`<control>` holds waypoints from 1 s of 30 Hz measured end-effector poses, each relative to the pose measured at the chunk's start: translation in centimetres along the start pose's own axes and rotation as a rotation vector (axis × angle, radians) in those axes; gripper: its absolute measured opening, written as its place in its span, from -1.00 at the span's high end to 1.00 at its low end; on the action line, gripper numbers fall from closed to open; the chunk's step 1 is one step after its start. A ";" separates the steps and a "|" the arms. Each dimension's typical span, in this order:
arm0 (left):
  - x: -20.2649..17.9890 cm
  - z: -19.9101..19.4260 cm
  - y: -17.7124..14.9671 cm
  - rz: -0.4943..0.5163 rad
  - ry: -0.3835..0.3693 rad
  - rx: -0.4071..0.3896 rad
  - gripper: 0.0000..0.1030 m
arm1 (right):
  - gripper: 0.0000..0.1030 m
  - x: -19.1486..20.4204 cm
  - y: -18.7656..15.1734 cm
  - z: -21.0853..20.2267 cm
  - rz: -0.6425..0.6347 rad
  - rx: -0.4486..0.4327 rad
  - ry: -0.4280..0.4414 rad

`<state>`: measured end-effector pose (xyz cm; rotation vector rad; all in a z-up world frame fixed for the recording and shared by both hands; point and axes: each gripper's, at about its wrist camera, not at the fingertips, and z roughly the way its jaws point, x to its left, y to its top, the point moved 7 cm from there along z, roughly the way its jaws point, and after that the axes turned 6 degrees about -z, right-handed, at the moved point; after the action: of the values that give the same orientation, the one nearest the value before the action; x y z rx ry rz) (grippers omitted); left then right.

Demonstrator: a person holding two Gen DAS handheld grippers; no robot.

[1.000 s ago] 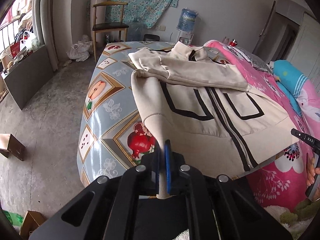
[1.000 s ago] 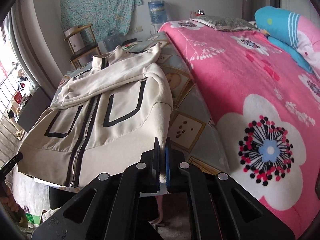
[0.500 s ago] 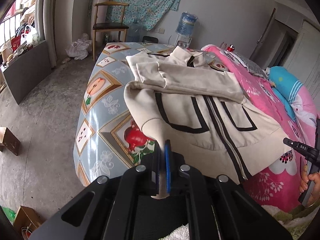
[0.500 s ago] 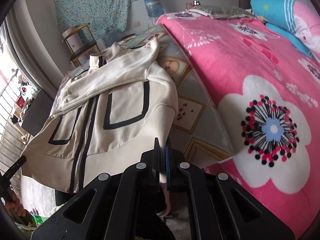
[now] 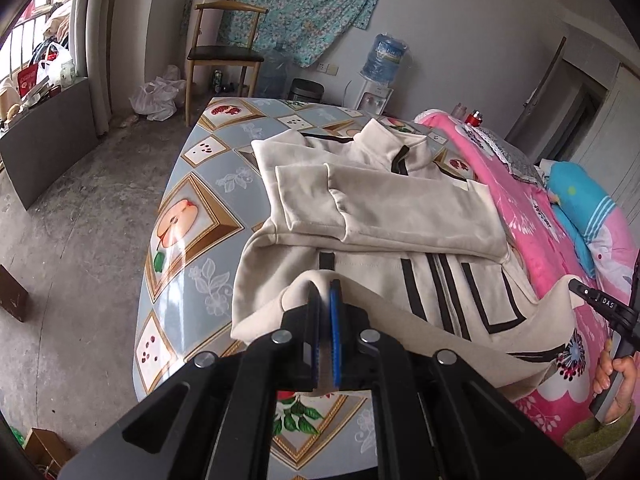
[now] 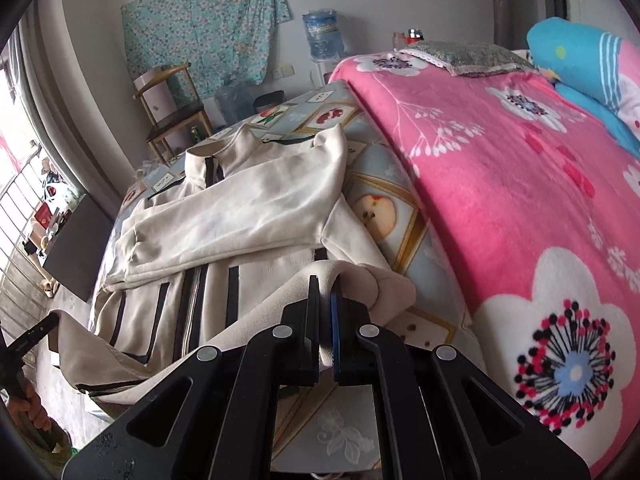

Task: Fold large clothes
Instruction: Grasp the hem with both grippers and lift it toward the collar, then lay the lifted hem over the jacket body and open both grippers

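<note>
Left wrist view: left gripper (image 5: 325, 292) pinches the bottom hem of the cream zip jacket (image 5: 400, 208), jaws pressed together on the cloth with the hem humped up over the fingertips; jacket lies front-up on the fruit-print tablecloth (image 5: 192, 216), collar at the far end, both sleeves folded across the chest, black stripes and the zip running down the middle; hem edge is lifted off the cloth and doubled toward the chest; far right, a person's hand (image 5: 616, 384) in a green cuff grips the handle of the right gripper (image 5: 576, 287), whose tip sits on the opposite hem corner, jaw state not readable from here; pink floral blanket (image 5: 560, 240) lies beside the jacket, a blue pillow (image 5: 584, 200) on it; wooden chair (image 5: 224, 52) and a water dispenser bottle (image 5: 386, 60) stand by the back wall under a teal floral cloth (image 5: 304, 4); white plastic bag (image 5: 156, 96) on the concrete floor.

Right wrist view: right gripper (image 6: 325, 292) is clamped on the other hem corner of the jacket (image 6: 256, 212), jaws tight on the bunched fabric; raised hem stretches left in a band toward the left gripper (image 6: 54, 320) at the frame edge, a hand (image 6: 28, 408) below on its handle; jacket body rests on the tablecloth (image 6: 384, 216), just beside the pink blanket (image 6: 520, 184); grey cushion (image 6: 468, 56) and blue pillow (image 6: 580, 52) at the far end; chair (image 6: 172, 108) and water bottle (image 6: 322, 36) at the wall.
</note>
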<state>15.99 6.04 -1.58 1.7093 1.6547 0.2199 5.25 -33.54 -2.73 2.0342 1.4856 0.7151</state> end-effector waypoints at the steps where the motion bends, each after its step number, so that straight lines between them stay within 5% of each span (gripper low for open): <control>1: 0.1 0.6 0.5 -0.004 0.000 0.003 0.92 | 0.92 0.1 0.5 0.6 -0.003 0.003 0.001; 15: 3.6 8.6 2.7 -0.094 0.026 0.135 0.83 | 0.89 -1.1 2.5 11.4 0.045 0.144 -0.013; 23: 3.4 7.5 2.9 -0.100 -0.008 0.127 0.72 | 0.47 -2.1 2.9 11.0 0.116 0.118 0.027; 27: 4.3 5.4 3.9 -0.084 0.089 0.034 0.06 | -0.02 -2.8 3.4 9.4 0.114 0.070 -0.028; 30: 5.3 3.7 4.6 -0.101 0.107 -0.011 0.05 | -0.07 -3.3 3.7 8.1 0.107 0.044 -0.045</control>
<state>22.65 9.99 -3.35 1.6261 1.8092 0.2756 12.42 -38.53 -6.55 2.1618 1.3867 0.6793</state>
